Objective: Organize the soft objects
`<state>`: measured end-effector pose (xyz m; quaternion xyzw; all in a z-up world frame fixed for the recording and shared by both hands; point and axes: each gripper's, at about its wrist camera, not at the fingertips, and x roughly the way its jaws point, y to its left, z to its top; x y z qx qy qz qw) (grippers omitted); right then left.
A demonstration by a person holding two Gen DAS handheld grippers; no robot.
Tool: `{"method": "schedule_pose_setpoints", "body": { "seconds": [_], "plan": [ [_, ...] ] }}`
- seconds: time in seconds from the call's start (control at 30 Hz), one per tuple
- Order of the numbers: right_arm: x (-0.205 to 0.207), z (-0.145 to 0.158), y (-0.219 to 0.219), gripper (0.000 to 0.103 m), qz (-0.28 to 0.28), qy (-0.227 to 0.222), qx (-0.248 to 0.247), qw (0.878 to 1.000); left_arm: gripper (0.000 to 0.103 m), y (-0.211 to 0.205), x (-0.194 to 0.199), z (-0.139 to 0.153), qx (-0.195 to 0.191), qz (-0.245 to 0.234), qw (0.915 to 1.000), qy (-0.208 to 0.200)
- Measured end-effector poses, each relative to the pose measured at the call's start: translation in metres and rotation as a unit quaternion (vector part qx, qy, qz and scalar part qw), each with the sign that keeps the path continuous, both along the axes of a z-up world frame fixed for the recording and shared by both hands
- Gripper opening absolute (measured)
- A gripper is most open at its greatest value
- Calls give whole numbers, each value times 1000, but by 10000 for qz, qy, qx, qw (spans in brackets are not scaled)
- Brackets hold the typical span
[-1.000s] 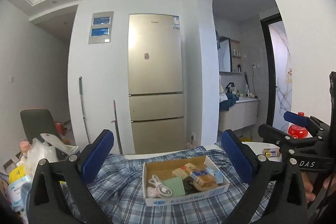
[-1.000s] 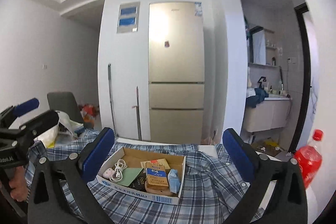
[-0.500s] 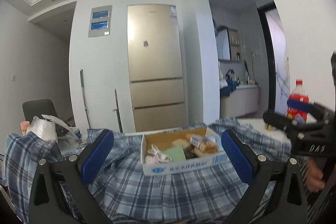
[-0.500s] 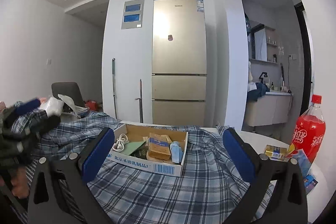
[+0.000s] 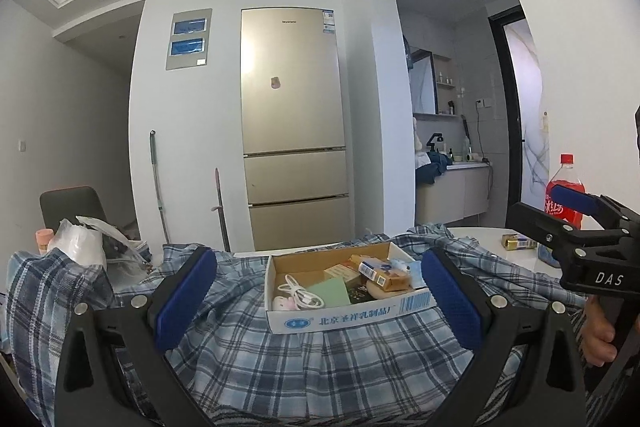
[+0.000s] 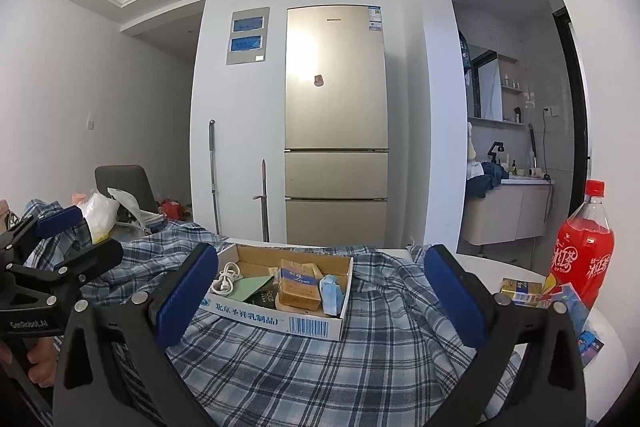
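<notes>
I see the plaid shirt (image 5: 320, 359) spread across the tabletop (image 5: 516, 259), filling the lower half of both wrist views and bunching up at 9 o'clock in the left view. A cardboard box (image 5: 352, 317) sits on top of the shirt, straight ahead at 12 o'clock from each of my tools. Inside it lie a white cable (image 5: 302, 293), a green card (image 5: 330, 291), a few small packs (image 5: 378, 273) and a blue mask (image 6: 332, 293).

My left gripper (image 5: 320, 301) has its blue fingers (image 5: 186, 301) spread wide, with nothing between them; they frame the box from either side, low over the cloth. My right gripper (image 6: 320, 297) is the same: fingers (image 6: 454, 301) wide apart and empty, hovering over the shirt with the box between them in view. I also catch the right tool from the left camera at 3 o'clock, and the left tool from the right camera at 9 o'clock.

At 3 o'clock in the right view a red soda bottle (image 6: 584, 255) stands upright on the bare tabletop, with a yellow pack (image 6: 520, 291) just beside its base. At 9 o'clock a white bag (image 5: 82, 247) rests beyond the shirt, near a chair (image 5: 72, 205). Behind everything stands a gold fridge (image 5: 294, 127) against the wall, two poles (image 5: 158, 187) leaning at its left.
</notes>
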<state>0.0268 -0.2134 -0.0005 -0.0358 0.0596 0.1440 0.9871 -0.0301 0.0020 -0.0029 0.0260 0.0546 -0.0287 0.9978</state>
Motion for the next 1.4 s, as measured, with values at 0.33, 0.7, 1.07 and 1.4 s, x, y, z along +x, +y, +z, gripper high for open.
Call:
{"method": "schedule_pose_setpoints", "body": {
  "seconds": [0.33, 0.7, 1.07, 1.4],
  "plan": [
    [-3, 0, 1, 103, -19, -93, -5, 10000, 103, -8, -2, -1, 162, -23, 9999, -29],
    [-5, 1, 1, 103, -28, -98, 12, 9999, 103, 4, -5, 1, -133, 176, 9996, -158],
    [-6, 3, 0, 103, -27, -103, 2, 9999, 103, 1, -5, 0, -33, 179, 9997, -144],
    [-5, 3, -1, 103, -17, -108, 1, 9999, 103, 0, -4, -1, -51, 185, 9998, -96]
  ]
}}
